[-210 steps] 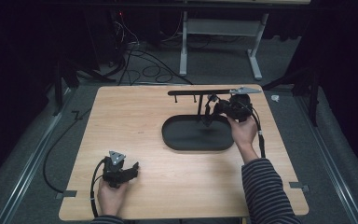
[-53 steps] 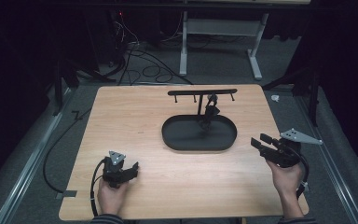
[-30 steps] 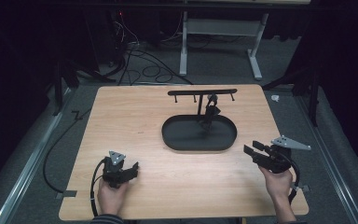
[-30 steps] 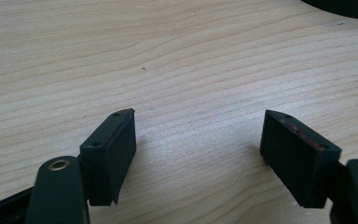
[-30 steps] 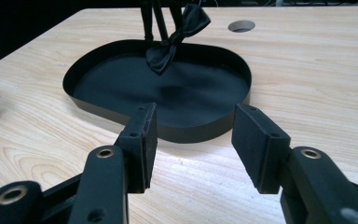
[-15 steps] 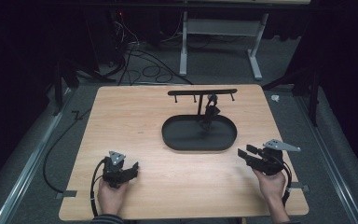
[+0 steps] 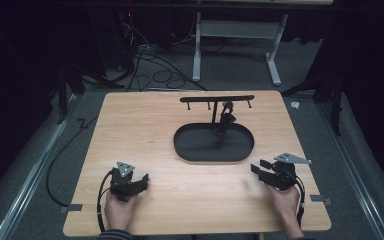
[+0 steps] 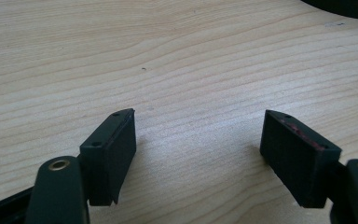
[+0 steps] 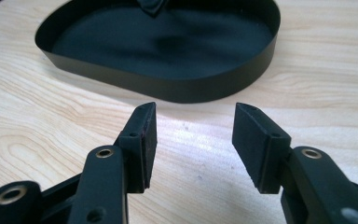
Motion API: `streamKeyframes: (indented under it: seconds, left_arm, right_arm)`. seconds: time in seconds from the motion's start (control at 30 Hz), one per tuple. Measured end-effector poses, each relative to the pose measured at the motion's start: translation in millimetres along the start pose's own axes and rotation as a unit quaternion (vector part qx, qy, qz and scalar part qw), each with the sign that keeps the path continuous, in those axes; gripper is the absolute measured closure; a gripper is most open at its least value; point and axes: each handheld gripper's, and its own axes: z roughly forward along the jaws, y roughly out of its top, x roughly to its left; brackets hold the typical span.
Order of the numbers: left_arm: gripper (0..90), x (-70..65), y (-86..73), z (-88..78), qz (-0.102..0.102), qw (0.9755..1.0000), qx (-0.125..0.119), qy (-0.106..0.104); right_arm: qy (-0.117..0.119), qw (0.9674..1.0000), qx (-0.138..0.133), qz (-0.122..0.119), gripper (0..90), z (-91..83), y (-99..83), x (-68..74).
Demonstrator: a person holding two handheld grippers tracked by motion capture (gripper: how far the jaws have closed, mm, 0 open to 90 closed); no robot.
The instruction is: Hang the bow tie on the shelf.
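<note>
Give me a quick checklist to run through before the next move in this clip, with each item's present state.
1. Right gripper jaws open, nothing between them: ok.
2. Left gripper jaws open, nothing between them: ok.
3. Both grippers low over the wooden table, near its front edge: ok.
4. Black oval tray flat on the table, apart from both grippers: ok.
5. Small dark item hanging from the T-shaped rack above the tray: ok.
6. How securely that item hangs: cannot tell.
</note>
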Motion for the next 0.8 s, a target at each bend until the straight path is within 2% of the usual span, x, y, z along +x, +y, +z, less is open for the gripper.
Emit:
streamKeyframes:
  seconds: [0.17, 0.23, 0.5, 0.8]
  left_arm:
    - [27.2, 0.0, 0.0, 0.0, 0.000, 1.0000, 0.000, 0.000]
    - [27.1, 0.0, 0.0, 0.0, 0.000, 1.0000, 0.000, 0.000]
    - [27.1, 0.0, 0.0, 0.0, 0.000, 1.0000, 0.000, 0.000]
    - [27.2, -0.1, -0.1, 0.0, 0.000, 1.0000, 0.000, 0.000]
  right_arm:
    - [-0.011, 0.9997, 0.016, -0.011, 50.0, 8.4, -4.9, 1.3]
    - [-0.024, 0.9993, 0.018, -0.022, 49.4, 12.0, -7.2, 1.6]
    - [-0.067, 0.9961, 0.044, -0.036, 47.2, 25.3, -13.3, 2.5]
    - [-0.079, 0.9930, 0.057, -0.067, 42.1, 29.4, -12.7, 8.3]
